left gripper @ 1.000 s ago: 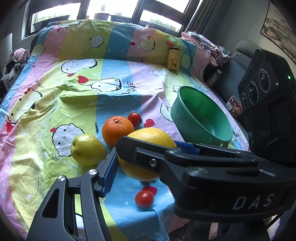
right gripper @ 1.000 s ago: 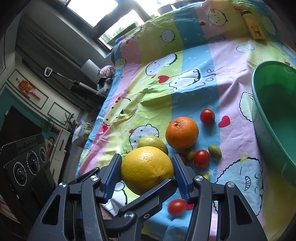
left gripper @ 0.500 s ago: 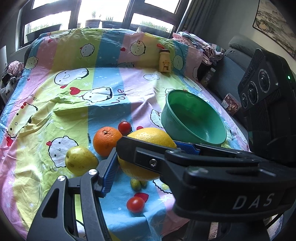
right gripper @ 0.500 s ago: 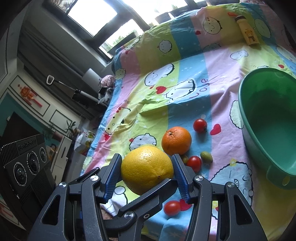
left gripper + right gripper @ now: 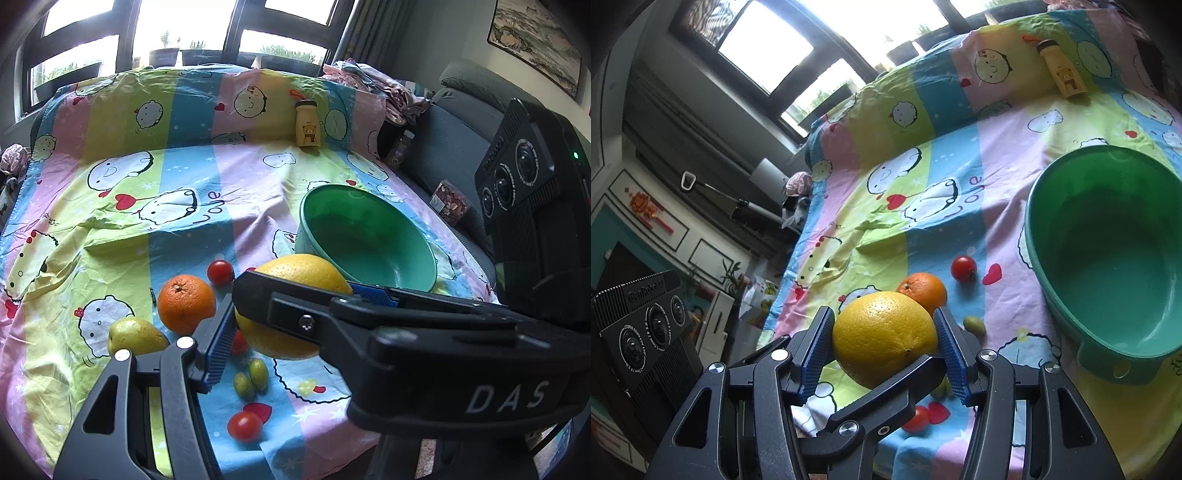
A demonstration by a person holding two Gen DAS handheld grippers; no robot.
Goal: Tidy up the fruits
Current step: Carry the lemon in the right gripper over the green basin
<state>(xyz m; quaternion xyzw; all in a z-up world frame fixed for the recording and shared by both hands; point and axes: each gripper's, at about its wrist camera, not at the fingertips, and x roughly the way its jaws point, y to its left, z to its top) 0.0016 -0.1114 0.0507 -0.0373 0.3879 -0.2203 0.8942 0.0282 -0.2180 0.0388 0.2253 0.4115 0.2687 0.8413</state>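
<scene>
A large yellow grapefruit point(image 5: 303, 273) is held in the air between both grippers. My left gripper point(image 5: 295, 306) is shut on it, and my right gripper point(image 5: 884, 339) is shut on the same grapefruit point(image 5: 882, 332). On the cartoon sheet below lie an orange point(image 5: 186, 303), a green pear point(image 5: 135, 336), several cherry tomatoes point(image 5: 244, 426) and two small green fruits point(image 5: 251, 377). An empty green bowl point(image 5: 369, 240) stands to the right, and it also shows in the right wrist view point(image 5: 1115, 258).
A yellow bottle point(image 5: 307, 124) stands at the far edge of the sheet. A grey sofa point(image 5: 454, 122) with a small box point(image 5: 448, 201) is to the right. The sheet's near edge point(image 5: 280, 465) drops off just below the tomatoes.
Both grippers have risen with the grapefruit and shifted toward the bowl. The fruit on the sheet now looks farther below, and the small green fruits have come into view.
</scene>
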